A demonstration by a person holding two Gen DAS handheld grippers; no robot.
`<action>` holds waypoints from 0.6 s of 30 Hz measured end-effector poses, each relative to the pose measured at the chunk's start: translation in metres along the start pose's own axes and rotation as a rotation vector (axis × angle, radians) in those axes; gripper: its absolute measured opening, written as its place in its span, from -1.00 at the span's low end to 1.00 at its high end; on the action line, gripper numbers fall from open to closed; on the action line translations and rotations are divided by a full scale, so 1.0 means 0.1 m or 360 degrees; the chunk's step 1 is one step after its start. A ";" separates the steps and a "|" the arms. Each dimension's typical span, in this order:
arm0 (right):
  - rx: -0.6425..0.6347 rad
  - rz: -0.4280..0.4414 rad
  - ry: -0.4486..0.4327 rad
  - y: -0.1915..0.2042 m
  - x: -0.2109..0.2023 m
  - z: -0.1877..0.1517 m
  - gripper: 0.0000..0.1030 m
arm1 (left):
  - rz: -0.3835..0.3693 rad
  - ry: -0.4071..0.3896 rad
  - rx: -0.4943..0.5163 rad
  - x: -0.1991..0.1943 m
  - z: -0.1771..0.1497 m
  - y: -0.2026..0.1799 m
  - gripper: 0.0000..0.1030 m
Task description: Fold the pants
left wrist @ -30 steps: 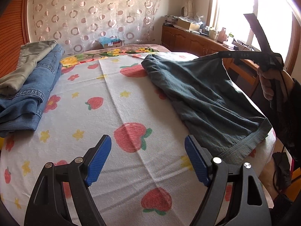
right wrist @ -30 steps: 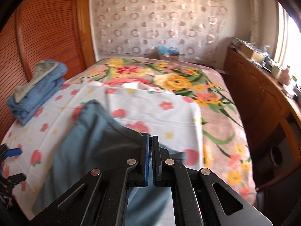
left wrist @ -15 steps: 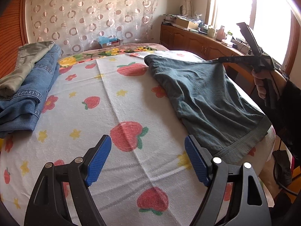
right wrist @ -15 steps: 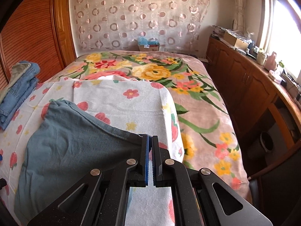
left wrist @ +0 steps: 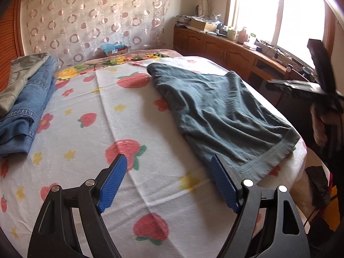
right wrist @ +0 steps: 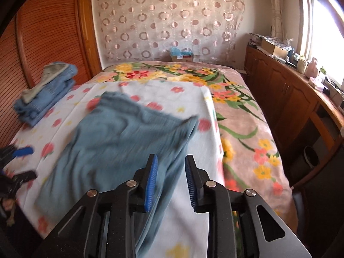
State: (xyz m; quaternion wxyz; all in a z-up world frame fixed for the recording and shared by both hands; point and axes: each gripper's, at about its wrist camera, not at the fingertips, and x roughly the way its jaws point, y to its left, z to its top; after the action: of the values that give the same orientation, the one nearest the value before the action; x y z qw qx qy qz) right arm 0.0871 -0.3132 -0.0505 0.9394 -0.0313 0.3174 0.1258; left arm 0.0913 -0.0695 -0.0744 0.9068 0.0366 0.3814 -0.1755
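Note:
Dark teal pants lie spread flat on the strawberry-print towel, one hemmed end near the bed's front right edge. My left gripper hovers open over the towel, its right pad just short of that hem, nothing between the pads. My right gripper has its jaws opening; the pants lie on the bed below and ahead of the fingers, and the pads do not press on them. In the left wrist view the right gripper is off the bed's right side, held by a hand.
A stack of folded jeans with a khaki garment on top sits at the towel's left edge. A floral blanket covers the bed beyond the towel. A wooden cabinet with clutter runs along the window side.
The right gripper's jaws have parted and let go of the pants' corner, and it has drawn back off the bed's right side. The pants now lie flat. The left gripper has stayed put.

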 end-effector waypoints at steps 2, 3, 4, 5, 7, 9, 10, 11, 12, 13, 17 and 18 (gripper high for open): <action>0.0016 0.0026 0.0007 0.02 -0.14 -0.17 -0.45 | -0.0014 0.0004 0.0017 0.01 0.00 -0.06 0.57; 0.0020 0.0032 0.0014 0.04 -0.21 -0.25 -0.45 | -0.0019 0.0006 0.0024 0.01 0.00 -0.08 0.57; 0.0021 0.0037 0.0013 0.03 -0.27 -0.31 -0.45 | -0.0027 0.0010 0.0033 0.02 0.00 -0.11 0.57; 0.0022 0.0038 0.0013 0.03 -0.32 -0.36 -0.45 | -0.0033 0.0014 0.0041 0.02 0.00 -0.14 0.57; 0.0027 0.0032 0.0022 0.05 -0.42 -0.46 -0.45 | -0.0047 0.0026 0.0062 0.04 -0.01 -0.20 0.57; 0.0036 0.0036 0.0029 0.09 -0.49 -0.51 -0.45 | -0.0056 0.0037 0.0084 0.06 -0.02 -0.26 0.57; 0.0043 0.0038 0.0026 0.11 -0.53 -0.52 -0.45 | -0.0063 0.0039 0.0094 0.05 -0.02 -0.29 0.57; 0.0052 0.0042 0.0024 0.12 -0.56 -0.54 -0.45 | -0.0068 0.0039 0.0101 0.05 -0.02 -0.31 0.57; 0.0056 0.0047 0.0025 0.13 -0.59 -0.56 -0.45 | -0.0079 0.0043 0.0107 0.06 -0.03 -0.33 0.57; 0.0059 0.0048 0.0026 0.14 -0.62 -0.58 -0.45 | -0.0092 0.0049 0.0113 0.06 -0.03 -0.35 0.57; 0.0070 0.0039 0.0057 0.19 -0.64 -0.68 -0.45 | -0.0132 0.0068 0.0139 0.07 -0.06 -0.41 0.57; 0.0078 0.0044 0.0066 0.19 -0.64 -0.70 -0.45 | -0.0140 0.0073 0.0142 0.08 -0.07 -0.42 0.57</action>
State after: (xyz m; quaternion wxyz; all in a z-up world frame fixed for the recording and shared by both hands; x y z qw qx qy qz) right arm -0.0083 -0.3181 -0.0666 0.9313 -0.0066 0.3401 0.1301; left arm 0.0773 -0.1097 -0.0815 0.8867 0.0642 0.3953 -0.2312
